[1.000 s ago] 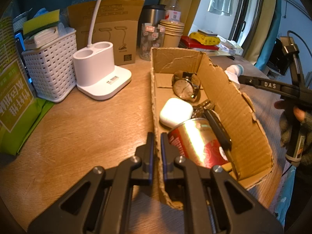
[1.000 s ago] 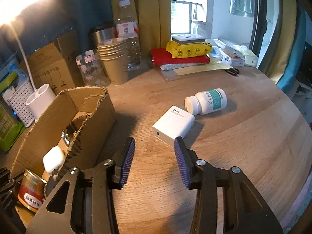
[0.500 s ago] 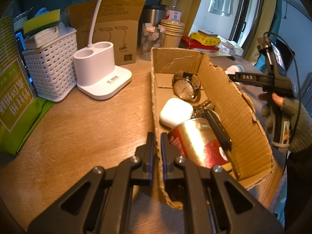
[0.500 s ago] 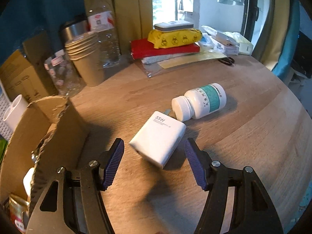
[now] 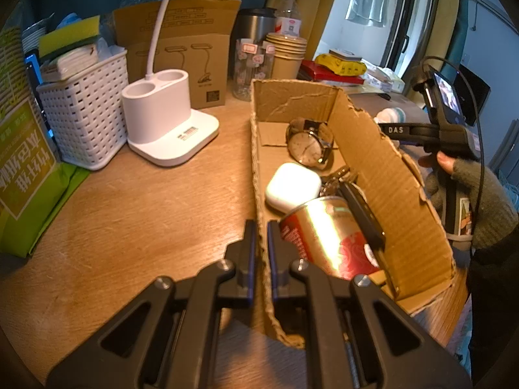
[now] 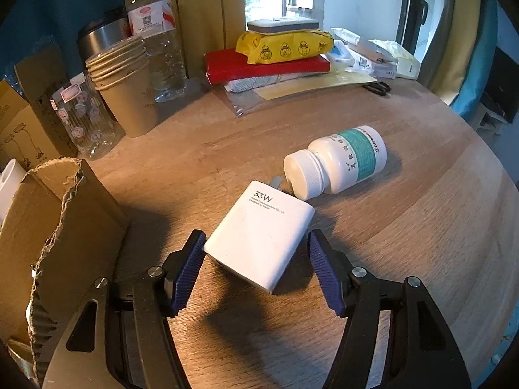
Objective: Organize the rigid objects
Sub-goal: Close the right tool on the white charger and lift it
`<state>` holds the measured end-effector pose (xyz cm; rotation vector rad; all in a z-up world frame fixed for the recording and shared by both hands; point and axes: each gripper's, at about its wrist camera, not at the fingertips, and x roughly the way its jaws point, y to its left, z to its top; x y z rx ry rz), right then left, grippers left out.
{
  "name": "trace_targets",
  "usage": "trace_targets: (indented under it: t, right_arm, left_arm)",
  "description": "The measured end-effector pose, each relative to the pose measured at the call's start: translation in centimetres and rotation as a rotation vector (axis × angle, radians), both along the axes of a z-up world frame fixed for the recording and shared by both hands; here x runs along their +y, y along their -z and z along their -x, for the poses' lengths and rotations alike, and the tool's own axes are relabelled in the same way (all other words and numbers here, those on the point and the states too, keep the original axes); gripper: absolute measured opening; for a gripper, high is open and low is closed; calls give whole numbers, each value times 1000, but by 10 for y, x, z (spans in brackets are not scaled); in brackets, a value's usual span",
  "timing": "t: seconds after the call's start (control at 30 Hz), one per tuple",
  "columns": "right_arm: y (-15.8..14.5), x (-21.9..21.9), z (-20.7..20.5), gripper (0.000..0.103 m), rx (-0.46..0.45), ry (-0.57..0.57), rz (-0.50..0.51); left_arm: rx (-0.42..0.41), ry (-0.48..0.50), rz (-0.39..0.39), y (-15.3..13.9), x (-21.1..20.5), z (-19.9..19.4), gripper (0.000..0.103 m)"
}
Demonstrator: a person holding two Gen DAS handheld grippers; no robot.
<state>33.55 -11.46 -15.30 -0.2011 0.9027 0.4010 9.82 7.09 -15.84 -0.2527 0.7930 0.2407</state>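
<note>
Charger (image 6: pixel 261 238) lies flat on the tabletop (image 6: pixel 405 243) between the spread pads of the right tongs (image 6: pixel 256 274), untouched. Left tongs (image 5: pixel 262 259) are clamped on the cardboard box (image 5: pixel 382 175) wall, steadying it. Next, judging by this: close on the charger, then lift it over into the box.

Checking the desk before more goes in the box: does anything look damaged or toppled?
Yes. The cardboard box has ragged, torn wall edges, and the white pill bottle lies on its side beside the white charger.
</note>
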Motion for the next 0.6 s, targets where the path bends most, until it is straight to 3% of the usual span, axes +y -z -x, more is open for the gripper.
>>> trace_targets:
  t: [0.6]
  right_arm:
    - [-10, -16, 19, 57, 8, -10, -78]
  left_arm:
    - [1, 0, -2, 0, 0, 0, 9]
